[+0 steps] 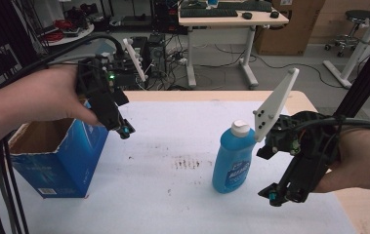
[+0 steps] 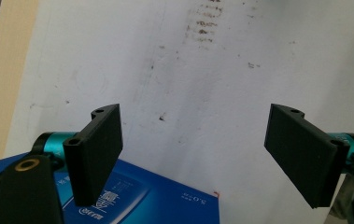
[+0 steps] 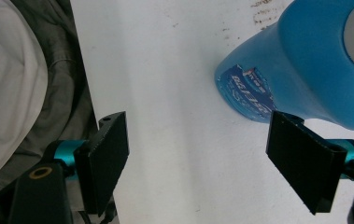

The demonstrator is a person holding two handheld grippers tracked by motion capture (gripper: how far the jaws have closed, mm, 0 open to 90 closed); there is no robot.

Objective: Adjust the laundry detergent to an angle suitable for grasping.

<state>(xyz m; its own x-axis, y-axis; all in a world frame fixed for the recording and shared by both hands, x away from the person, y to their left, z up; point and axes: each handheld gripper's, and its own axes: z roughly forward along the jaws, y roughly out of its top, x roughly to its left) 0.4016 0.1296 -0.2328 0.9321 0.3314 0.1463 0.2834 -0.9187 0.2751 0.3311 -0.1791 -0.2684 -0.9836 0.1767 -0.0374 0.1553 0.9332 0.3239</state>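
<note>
A blue bottle [image 1: 231, 163] with a white cap [image 1: 240, 127] stands upright right of the table's middle. It fills the upper right of the right gripper view, where the bottle [image 3: 305, 70] lies just beyond the right jaw. My right gripper [image 1: 273, 195] hovers to the bottle's right, tilted down, and this gripper [image 3: 198, 149] is open and holds nothing. An open blue cardboard box [image 1: 60, 156] sits at the left edge. My left gripper [image 1: 124, 130] hangs over the box's far right corner. It [image 2: 198, 140] is open and empty, above the box corner [image 2: 156, 200].
A stained white sheet [image 1: 173, 131] covers the wooden table. The person's clothing [image 3: 25, 84] borders the near edge in the right gripper view. Behind the table stand a desk [image 1: 231, 22] with a keyboard, cables and a stool.
</note>
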